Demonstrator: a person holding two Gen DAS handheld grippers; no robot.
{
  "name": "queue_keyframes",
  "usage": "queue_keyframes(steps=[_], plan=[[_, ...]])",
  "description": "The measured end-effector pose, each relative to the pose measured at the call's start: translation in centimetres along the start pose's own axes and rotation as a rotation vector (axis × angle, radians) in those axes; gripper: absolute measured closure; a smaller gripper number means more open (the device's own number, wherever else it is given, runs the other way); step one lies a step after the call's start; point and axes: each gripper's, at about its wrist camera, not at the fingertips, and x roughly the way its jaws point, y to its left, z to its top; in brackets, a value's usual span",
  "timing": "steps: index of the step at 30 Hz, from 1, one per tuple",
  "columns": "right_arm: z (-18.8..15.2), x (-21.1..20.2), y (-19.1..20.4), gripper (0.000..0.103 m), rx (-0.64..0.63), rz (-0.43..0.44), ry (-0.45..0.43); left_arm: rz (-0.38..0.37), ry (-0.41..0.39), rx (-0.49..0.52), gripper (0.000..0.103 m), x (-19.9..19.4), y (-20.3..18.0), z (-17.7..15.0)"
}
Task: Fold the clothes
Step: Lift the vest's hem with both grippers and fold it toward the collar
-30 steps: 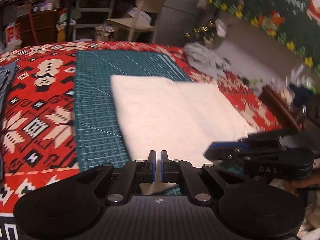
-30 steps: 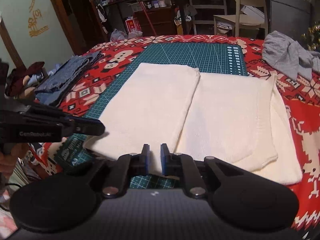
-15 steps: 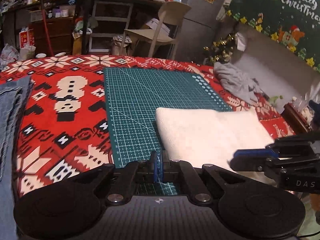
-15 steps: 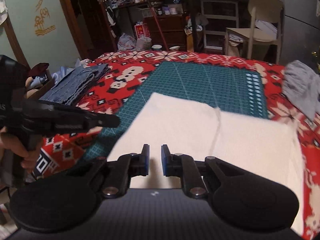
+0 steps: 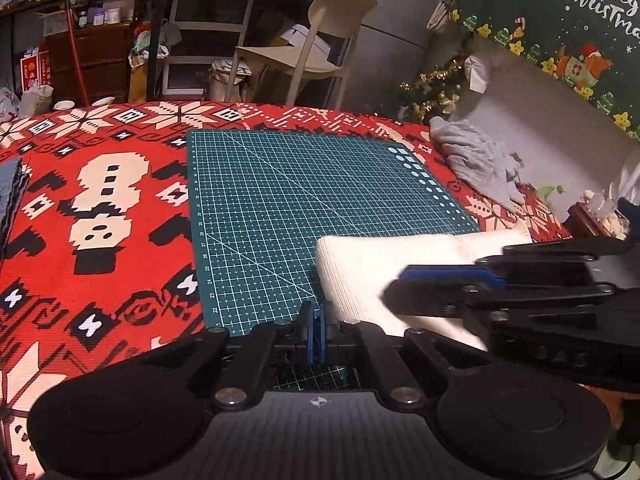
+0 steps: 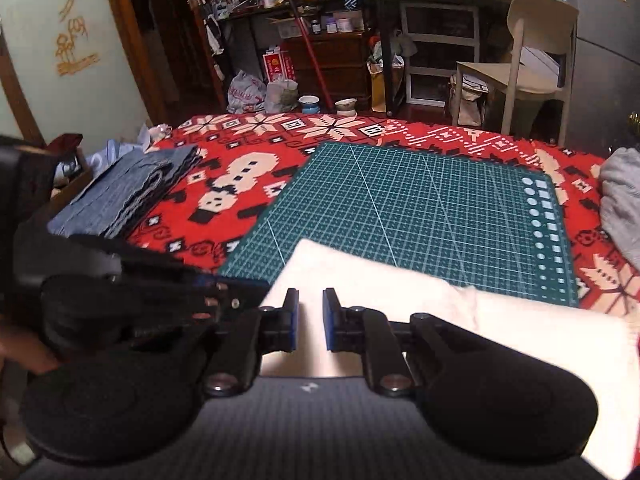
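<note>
A white knit garment (image 5: pixel 372 268) lies across the near end of the green cutting mat (image 5: pixel 312 200), with its far edge (image 6: pixel 400 276) low on the grid. My left gripper (image 5: pixel 315 320) is shut, pads together, at the garment's near left corner. The pinched cloth itself is hidden behind the fingers. My right gripper (image 6: pixel 311 320) holds its pads a narrow gap apart, and white cloth fills that gap. From the left wrist view the right gripper (image 5: pixel 444 280) reaches in from the right over the garment. The left gripper (image 6: pixel 168 296) shows at the left of the right wrist view.
A red patterned cloth (image 5: pixel 104 208) covers the table. Folded denim (image 6: pixel 128 188) is stacked at the left edge, and a grey garment (image 5: pixel 476 160) lies crumpled at the right. A cream chair (image 6: pixel 532 64) and cluttered shelves stand beyond the far edge.
Both grippers have drawn back toward the near edge and the white garment has come with them, baring most of the green mat. The left jaws have closed tighter.
</note>
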Motion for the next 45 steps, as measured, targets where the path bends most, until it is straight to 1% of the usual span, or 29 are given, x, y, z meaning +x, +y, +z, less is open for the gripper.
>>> queue_keyframes(steps=[2, 14, 16, 22, 25, 30, 37, 41, 45], plan=[[0.2, 0.6, 0.3, 0.089, -0.018, -0.004, 0.002, 0.009, 0.005, 0.012, 0.102, 0.0, -0.3, 0.0], [0.3, 1.3, 0.7, 0.089, -0.017, -0.016, 0.008, 0.101, 0.010, 0.280, 0.103, -1.2, -3.9, -2.4], [0.3, 1.3, 0.5, 0.089, -0.005, -0.012, 0.011, 0.106, 0.017, 0.312, 0.103, -1.2, -4.2, -2.7], [-0.1, 0.5, 1.0, 0.089, -0.020, -0.017, 0.018, 0.088, 0.029, 0.325, 0.103, -1.8, -4.4, -3.3], [-0.5, -0.2, 1.6, 0.089, -0.041, -0.012, 0.026, 0.098, 0.033, 0.354, 0.103, -2.1, -4.8, -3.6], [-1.5, -1.2, 2.2, 0.089, -0.049, 0.008, 0.038, 0.105, 0.038, 0.365, 0.103, -2.5, -5.2, -4.3], [-3.0, -2.6, 3.1, 0.089, -0.072, 0.005, 0.059, 0.134, 0.029, 0.413, 0.103, -3.2, -6.1, -4.9], [-3.8, -3.2, 3.3, 0.089, -0.082, 0.010, 0.062, 0.125, 0.029, 0.441, 0.103, -3.5, -6.2, -5.3], [-4.2, -3.6, 3.5, 0.089, -0.085, 0.017, 0.069, 0.114, 0.042, 0.446, 0.103, -3.8, -6.4, -5.6]])
